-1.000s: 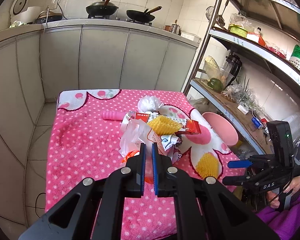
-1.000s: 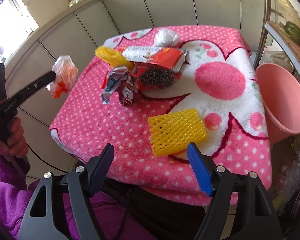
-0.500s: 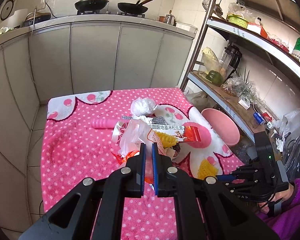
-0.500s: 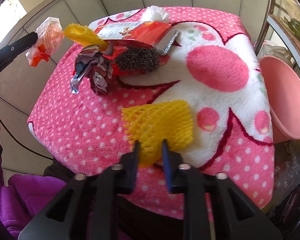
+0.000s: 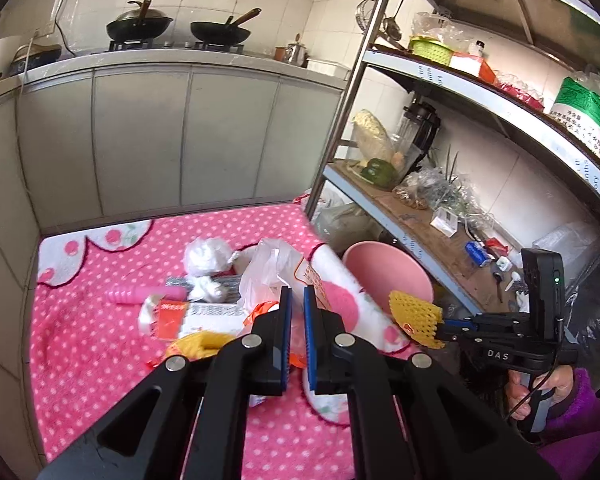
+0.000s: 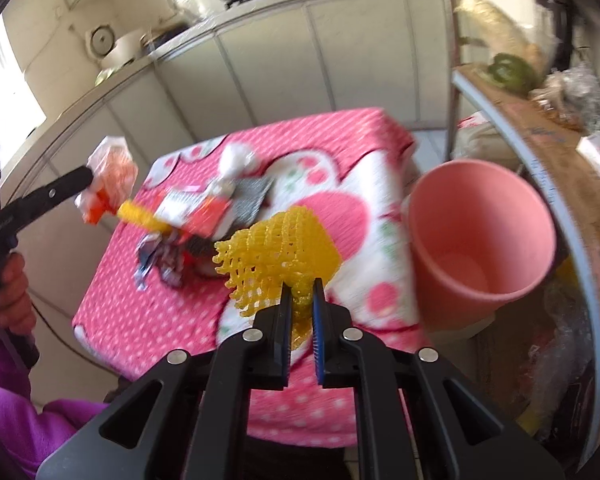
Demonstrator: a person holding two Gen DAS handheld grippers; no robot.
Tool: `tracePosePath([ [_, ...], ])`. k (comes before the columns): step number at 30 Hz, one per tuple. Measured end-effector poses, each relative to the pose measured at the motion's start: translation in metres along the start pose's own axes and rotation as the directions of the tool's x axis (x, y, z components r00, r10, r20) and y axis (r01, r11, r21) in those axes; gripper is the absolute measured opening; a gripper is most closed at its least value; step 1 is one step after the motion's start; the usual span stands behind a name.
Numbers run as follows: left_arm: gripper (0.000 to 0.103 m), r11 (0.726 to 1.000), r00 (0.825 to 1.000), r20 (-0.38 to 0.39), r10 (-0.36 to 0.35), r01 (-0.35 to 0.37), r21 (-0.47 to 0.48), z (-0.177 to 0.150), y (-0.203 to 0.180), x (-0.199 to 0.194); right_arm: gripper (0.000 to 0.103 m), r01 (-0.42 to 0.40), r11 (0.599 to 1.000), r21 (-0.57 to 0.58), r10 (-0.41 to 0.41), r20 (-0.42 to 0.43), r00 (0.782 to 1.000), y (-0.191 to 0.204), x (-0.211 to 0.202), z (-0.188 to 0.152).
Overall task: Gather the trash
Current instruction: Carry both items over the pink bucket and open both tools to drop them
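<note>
Right claw (image 6: 302, 300), closing, pinches yellow foam net (image 6: 276, 248); only the left view shows its hand (image 5: 540, 390).

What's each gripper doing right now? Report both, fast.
Left gripper: closed on the plastic bag.
Right gripper: jaws closing, pinching the yellow foam net, lifted off the table.

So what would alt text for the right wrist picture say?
A black hand-held gripper, its jaws closing, pinches a yellow foam fruit net lifted above a pink polka-dot tablecloth, near a pink plastic bucket. More litter lies behind; another hand-held gripper holds a crumpled orange-and-white plastic bag.
</note>
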State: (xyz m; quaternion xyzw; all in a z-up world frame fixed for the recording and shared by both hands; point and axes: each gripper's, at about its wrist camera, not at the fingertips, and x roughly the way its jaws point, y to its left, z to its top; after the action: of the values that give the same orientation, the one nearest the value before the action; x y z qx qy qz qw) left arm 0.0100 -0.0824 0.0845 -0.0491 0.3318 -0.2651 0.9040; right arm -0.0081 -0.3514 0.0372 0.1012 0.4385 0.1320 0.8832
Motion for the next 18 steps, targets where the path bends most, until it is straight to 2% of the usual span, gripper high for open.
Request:
tracePosePath([
  [5, 0.005, 0.993, 0.994, 0.005, -0.108, 0.108, 0.044, 0.028, -0.048, 0.042, 0.009, 0.105, 0.991, 0.086, -0.111, 0.064, 0.992, -0.052, -0.011, 0.016],
  [9, 0.005, 0.981, 0.983, -0.031, -0.182, 0.184, 0.06, 0.042, -0.089, 0.097, 0.009, 0.17, 0.97, 0.174, -0.183, 0.061, 0.981, -0.097, 0.004, 0.025],
  [14, 0.005, 0.974, 0.969, -0.139, -0.203, 0.214, 0.073, 0.039, -0.127, 0.187, 0.009, 0.212, 0.945, 0.248, -0.225, 0.025, 0.974, -0.134, 0.036, 0.023],
  [18, 0.005, 0.975, 0.96, -0.221, -0.17, 0.196, 0.101, 0.027, -0.141, 0.245, 0.009, 0.256, 0.926, 0.277, -0.261, -0.021, 0.965, -0.158, 0.062, 0.019],
])
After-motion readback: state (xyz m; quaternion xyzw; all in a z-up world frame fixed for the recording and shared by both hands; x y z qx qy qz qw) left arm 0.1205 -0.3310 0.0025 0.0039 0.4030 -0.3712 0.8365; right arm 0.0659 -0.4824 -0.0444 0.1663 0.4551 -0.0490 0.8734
